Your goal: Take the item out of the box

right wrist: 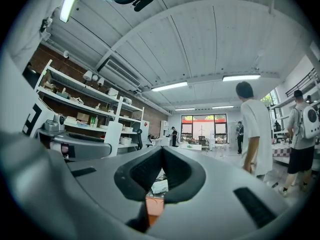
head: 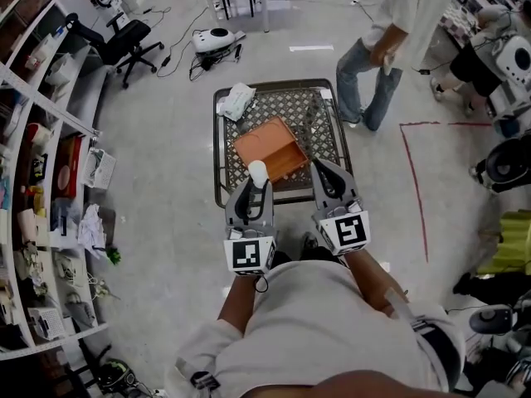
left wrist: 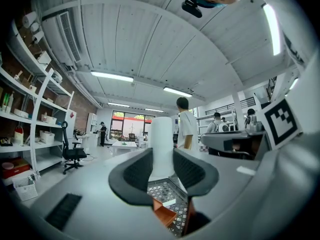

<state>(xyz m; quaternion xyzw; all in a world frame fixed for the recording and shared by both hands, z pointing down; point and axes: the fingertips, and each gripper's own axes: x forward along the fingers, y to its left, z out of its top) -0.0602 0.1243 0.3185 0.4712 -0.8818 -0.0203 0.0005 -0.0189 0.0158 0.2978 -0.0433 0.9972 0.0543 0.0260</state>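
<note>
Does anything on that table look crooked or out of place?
The orange box sits at an angle to the table, and a crumpled white cloth lies on its far left corner. The left gripper holds a white tube. Nothing looks spilled.

No legible text, brand, number or label is found in any view. The only printed signs are square black-and-white coded markers (head: 249, 254), one on the left tool (head: 256, 181) and one on the right tool (head: 315, 164). Neither carries letters or digits.
</note>
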